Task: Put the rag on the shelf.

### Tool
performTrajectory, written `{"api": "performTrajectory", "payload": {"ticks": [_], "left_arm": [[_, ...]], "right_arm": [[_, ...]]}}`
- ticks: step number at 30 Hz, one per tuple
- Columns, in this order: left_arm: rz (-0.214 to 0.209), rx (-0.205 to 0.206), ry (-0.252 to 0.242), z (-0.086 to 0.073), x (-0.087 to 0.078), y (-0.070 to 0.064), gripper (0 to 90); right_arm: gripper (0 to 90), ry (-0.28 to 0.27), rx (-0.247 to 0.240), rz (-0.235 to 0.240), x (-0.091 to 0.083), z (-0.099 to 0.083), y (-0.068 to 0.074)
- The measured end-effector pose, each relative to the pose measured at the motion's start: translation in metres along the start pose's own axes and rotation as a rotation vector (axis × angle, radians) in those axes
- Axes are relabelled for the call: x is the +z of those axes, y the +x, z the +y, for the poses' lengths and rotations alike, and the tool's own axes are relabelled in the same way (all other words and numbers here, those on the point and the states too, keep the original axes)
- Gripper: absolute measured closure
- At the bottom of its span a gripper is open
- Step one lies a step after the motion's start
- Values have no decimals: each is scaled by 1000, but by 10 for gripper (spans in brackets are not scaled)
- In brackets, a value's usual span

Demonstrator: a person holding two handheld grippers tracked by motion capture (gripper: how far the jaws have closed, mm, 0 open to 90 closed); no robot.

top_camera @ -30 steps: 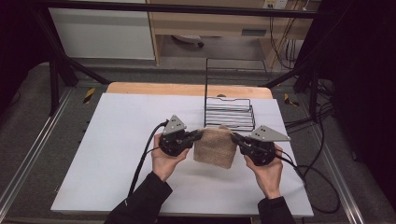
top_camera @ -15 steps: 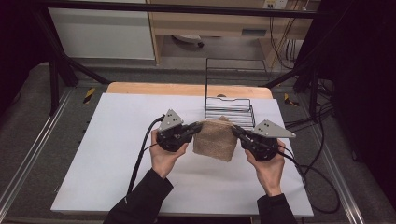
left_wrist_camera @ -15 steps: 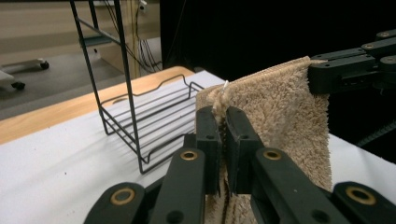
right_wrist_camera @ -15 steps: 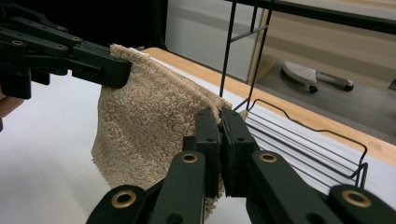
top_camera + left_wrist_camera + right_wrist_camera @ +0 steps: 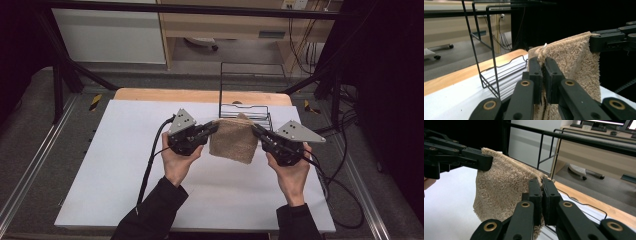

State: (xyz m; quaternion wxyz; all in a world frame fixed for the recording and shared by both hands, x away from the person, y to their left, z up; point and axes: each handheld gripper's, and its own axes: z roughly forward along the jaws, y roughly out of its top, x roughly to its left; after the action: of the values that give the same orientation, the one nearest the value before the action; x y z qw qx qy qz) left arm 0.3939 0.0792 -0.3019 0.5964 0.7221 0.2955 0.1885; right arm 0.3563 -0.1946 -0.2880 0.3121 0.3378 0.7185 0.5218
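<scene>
Lifted higher and nearer the wire rack at frame centre: tan towel, soft, light, floppy, hanging clear of tabletop, upper corners pinched by left tongs and right tongs.

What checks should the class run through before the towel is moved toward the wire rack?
1. Left tongs shut on a top corner of the towel: ok.
2. Right tongs shut on the other top corner: ok.
3. Top edge held roughly level between both tongs: ok.
4. Towel hangs free, its lower edge off the table: ok, judging by the gripper views.
5. Wire rack stands upright just behind the towel: ok.
6. Rack empty and ready to take the towel: cannot tell, since the towel hides part of it.
</scene>
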Motion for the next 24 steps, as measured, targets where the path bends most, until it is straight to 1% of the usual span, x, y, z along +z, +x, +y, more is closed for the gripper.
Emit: {"api": "performTrajectory", "payload": {"ticks": [5,12,24], "left_arm": [[5,-2,-27,7,1,0,849],[5,-2,-45,13,3,0,849],[19,-4,-93,29,8,1,849]], "right_arm": [[870,-22,5,-11,-1,6,-3],[870,-43,6,-23,-1,13,-7],[870,-71,-19,-51,0,32,-14]]}}
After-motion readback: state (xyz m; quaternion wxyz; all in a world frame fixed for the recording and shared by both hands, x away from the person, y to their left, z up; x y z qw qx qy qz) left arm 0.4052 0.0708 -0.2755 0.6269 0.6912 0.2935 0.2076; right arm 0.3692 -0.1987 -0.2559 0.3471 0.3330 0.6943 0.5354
